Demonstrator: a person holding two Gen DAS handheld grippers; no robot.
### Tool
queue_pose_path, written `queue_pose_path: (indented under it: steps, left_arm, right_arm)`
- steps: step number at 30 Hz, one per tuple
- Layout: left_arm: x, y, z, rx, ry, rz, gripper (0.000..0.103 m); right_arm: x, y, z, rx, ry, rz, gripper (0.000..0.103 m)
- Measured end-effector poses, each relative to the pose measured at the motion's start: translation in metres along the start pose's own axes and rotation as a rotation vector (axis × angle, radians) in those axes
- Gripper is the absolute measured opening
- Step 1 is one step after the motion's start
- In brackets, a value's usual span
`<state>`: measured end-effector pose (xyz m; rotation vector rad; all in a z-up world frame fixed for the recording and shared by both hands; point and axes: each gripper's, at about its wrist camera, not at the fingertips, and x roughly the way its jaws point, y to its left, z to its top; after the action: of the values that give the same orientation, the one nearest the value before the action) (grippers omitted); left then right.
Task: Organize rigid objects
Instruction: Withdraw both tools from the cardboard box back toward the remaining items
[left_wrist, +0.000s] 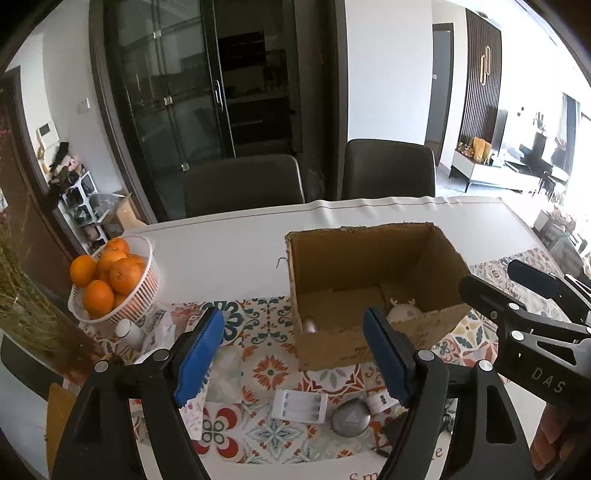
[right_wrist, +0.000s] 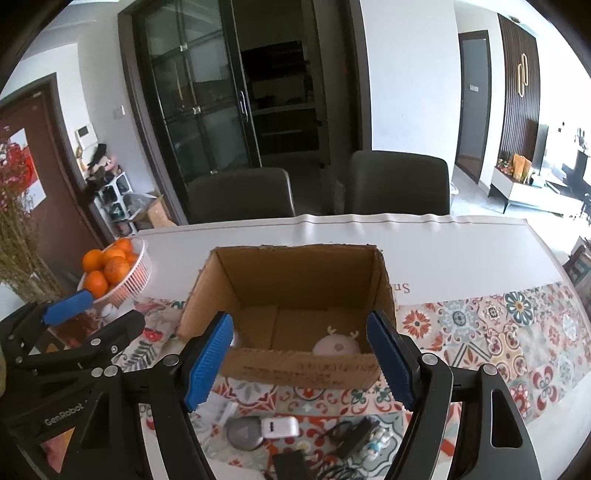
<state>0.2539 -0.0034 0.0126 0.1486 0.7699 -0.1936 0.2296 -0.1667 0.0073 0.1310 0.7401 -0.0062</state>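
Open-topped brown cardboard box (right_wrist: 295, 317), pale antlered gadget (right_wrist: 337, 346) inside

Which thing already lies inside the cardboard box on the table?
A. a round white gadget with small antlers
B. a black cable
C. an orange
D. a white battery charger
A: the round white gadget with small antlers sits on the floor of the cardboard box, near its front wall.

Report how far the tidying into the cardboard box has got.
Done: the open brown cardboard box already holds a round white toy with small antlers and a grey egg-shaped item. In hand: nothing; the left gripper and right gripper are both open. Left: the white battery charger, round grey case, white plug adapter and black cables lie on the patterned tablecloth.
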Motion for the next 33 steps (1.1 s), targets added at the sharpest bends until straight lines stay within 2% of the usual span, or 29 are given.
queue_pose_path:
  steps: [8, 21, 33]
  left_arm:
    - [-0.016, 0.007, -0.025, 0.006, -0.054, 0.054, 0.081]
    - [-0.022, 0.013, -0.064, 0.01, -0.035, 0.05, 0.082]
    - [-0.007, 0.017, -0.098, -0.006, 0.024, 0.034, 0.082]
  right_arm:
    - [-0.013, 0.011, -0.026, 0.004, -0.033, -0.002, 0.076]
    - [-0.025, 0.025, -0.058, -0.037, -0.074, 0.001, 0.076]
    - [-0.01, 0.031, -0.091, -0.042, -0.002, 0.019, 0.076]
